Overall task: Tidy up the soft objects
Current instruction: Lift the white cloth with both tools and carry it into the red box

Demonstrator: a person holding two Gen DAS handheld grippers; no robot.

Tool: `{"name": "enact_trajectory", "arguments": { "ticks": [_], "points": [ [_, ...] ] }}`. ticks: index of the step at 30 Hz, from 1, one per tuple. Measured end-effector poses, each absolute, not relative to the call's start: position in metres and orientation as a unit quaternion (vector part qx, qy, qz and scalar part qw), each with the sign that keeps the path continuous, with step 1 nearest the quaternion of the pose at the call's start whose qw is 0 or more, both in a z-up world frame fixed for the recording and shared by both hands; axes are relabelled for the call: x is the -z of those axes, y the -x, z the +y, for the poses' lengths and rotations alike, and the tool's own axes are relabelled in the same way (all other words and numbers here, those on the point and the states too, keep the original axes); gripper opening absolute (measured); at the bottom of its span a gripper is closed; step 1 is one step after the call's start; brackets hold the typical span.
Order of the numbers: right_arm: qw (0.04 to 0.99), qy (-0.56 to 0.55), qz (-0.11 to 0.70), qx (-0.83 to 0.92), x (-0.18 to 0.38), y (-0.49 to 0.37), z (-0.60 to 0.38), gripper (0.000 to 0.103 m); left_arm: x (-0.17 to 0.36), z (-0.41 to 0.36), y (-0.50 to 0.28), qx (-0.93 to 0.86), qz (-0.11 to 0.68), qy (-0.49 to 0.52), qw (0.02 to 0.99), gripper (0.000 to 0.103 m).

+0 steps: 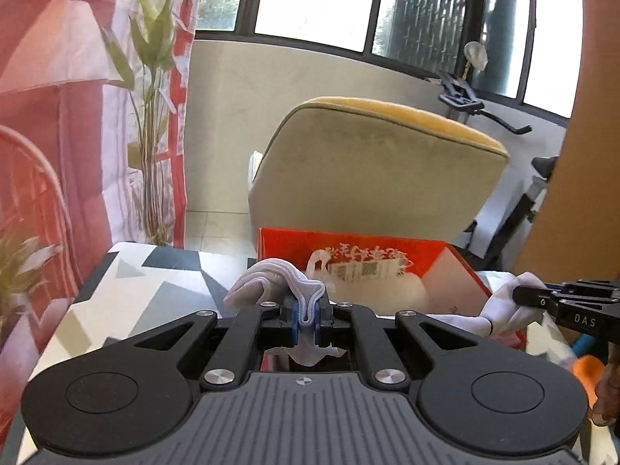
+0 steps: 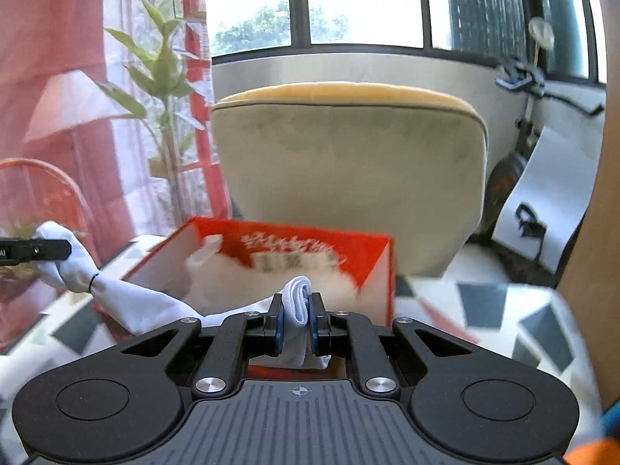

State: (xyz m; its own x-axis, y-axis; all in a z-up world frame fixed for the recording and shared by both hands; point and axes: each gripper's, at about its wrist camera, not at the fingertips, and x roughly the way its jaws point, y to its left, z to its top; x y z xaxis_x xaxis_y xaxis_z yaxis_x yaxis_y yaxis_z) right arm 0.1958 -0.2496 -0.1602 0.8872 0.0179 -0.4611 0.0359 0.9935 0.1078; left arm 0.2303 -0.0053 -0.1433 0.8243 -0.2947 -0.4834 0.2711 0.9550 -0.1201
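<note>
Both grippers are pinching the same white sock (image 2: 128, 302), one at each end, holding it stretched in the air just in front of the red box (image 2: 364, 248). The left gripper (image 1: 308, 316) has its jaws pressed together on the ribbed cuff, which bunches up above the pads; the right gripper (image 2: 296, 319) is clamped the same way on the other folded end. Seen from the right wrist, the sock sags between them across the box's near rim, with a small dark band around it near the left gripper. The box stands open at the far edge of the patterned table (image 2: 503, 310), in front of a chair (image 2: 348, 162); its inside is too blurred to tell what it holds. By my reading the sock is picked up but not yet stowed: it remains to be folded or lowered into the box and let go.
</note>
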Motion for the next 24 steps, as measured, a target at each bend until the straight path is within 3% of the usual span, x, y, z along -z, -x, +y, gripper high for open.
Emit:
{"name": "enact_trajectory", "arguments": {
  "ticks": [12, 24],
  "points": [
    [0.966, 0.012, 0.255, 0.040, 0.185, -0.284, -0.258, 0.011, 0.172, -0.044, -0.289, 0.131, 0.285, -0.013, 0.949, 0.008],
    [0.956, 0.051, 0.284, 0.043, 0.213, -0.314, -0.254, 0.011, 0.196, -0.065, -0.317, 0.152, 0.343, -0.059, 0.925, 0.008]
  ]
}}
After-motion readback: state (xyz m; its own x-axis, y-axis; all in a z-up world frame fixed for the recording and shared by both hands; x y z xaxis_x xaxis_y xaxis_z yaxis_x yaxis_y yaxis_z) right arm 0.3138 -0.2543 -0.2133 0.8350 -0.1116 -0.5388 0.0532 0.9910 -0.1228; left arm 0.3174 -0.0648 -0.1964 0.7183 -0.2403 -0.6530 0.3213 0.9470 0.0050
